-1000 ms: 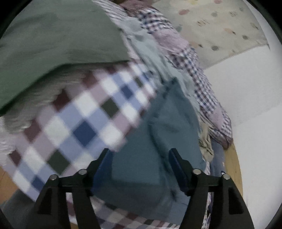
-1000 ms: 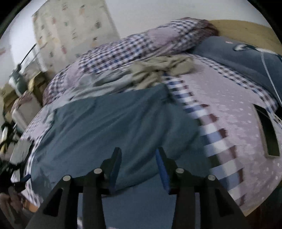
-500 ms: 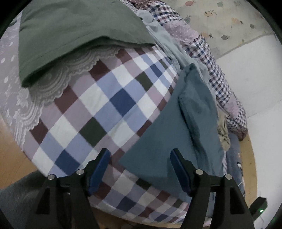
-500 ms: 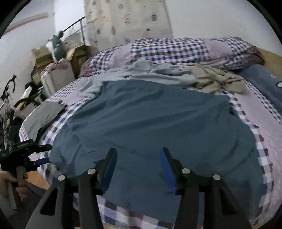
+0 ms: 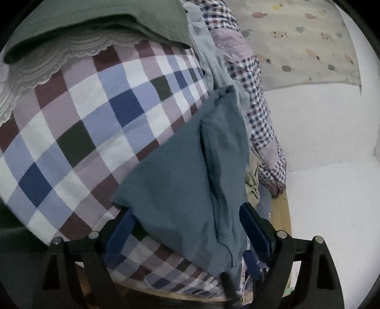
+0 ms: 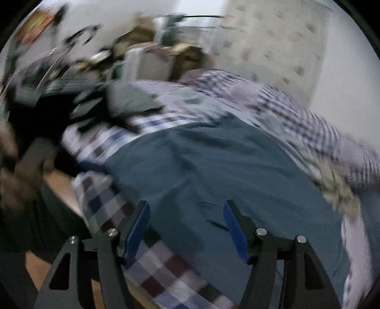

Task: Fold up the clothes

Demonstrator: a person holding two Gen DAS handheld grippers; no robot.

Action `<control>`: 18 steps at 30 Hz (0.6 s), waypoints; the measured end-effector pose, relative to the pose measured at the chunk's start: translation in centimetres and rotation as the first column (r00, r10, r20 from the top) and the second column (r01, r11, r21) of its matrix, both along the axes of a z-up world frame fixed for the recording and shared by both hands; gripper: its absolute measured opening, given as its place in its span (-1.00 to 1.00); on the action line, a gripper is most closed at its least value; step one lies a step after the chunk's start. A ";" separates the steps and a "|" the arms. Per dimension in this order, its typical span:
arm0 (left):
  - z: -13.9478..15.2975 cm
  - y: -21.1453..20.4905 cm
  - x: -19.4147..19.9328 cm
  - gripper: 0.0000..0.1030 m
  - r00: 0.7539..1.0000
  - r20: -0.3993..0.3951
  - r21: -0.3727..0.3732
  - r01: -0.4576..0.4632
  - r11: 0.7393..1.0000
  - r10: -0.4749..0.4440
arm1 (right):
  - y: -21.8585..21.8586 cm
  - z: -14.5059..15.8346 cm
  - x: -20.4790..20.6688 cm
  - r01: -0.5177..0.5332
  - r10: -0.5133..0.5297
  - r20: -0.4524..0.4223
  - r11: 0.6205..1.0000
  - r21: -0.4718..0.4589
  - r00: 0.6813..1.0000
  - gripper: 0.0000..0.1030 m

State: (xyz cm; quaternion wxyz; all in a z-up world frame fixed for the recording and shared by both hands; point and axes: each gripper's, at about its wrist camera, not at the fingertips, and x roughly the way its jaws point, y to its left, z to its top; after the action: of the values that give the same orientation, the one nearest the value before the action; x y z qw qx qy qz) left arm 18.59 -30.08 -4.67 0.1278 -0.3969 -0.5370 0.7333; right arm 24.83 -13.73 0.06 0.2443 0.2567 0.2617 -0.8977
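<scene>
A teal-blue garment point(image 5: 190, 180) lies spread flat on the checked bedspread point(image 5: 90, 123), with a fold running down its length. My left gripper point(image 5: 187, 218) stands open at the bed's edge, its blue fingers on either side of the garment's near corner, which hangs between them. In the right wrist view, heavily blurred, the same garment point(image 6: 213, 171) covers the bed. My right gripper point(image 6: 187, 214) is open just above its near hem, holding nothing.
A folded green garment point(image 5: 99, 16) rests on lace trim at the bedspread's far end. A pale grey garment point(image 5: 211, 57), a beige crumpled one point(image 6: 337, 187) and a small-check quilt point(image 5: 258, 111) lie beyond. Cluttered boxes point(image 6: 152, 54) stand past the bed. A hand point(image 6: 21, 166) shows at left.
The left gripper has come in closer, so the teal garment's corner now sits between its fingers. The right gripper has swung fast to the left and lower over the garment's hem.
</scene>
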 end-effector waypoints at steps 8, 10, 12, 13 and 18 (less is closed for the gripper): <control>1.4 -1.3 -0.1 0.75 0.995 -0.095 0.141 -0.009 0.990 0.022 | -6.4 -4.7 1.4 -0.180 0.202 -0.085 0.960 0.215 0.976 0.33; 1.4 -1.3 -0.2 0.75 0.995 -0.098 0.149 -0.001 0.989 0.016 | -7.0 -5.4 1.1 -0.187 0.211 -0.087 0.955 0.231 0.974 0.33; 1.6 -1.3 -0.3 0.75 0.994 -0.107 0.169 0.006 0.986 0.012 | -7.2 -5.7 0.7 -0.192 0.219 -0.093 0.953 0.235 0.971 0.33; 1.7 -1.4 -0.5 0.75 0.994 -0.112 0.179 0.009 0.984 0.011 | -7.3 -5.8 0.5 -0.190 0.220 -0.103 0.951 0.242 0.970 0.33; 2.3 -1.5 -0.5 0.75 0.991 -0.137 0.206 0.022 0.978 0.007 | -8.2 -6.7 -0.1 -0.196 0.249 -0.157 0.936 0.293 0.956 0.33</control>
State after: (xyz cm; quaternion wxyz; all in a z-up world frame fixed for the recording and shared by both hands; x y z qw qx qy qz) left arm 18.12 -31.54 -2.39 0.2078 -0.3320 -0.5989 0.6985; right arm 24.75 -21.93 -6.62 0.2806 0.1691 0.4330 -0.8397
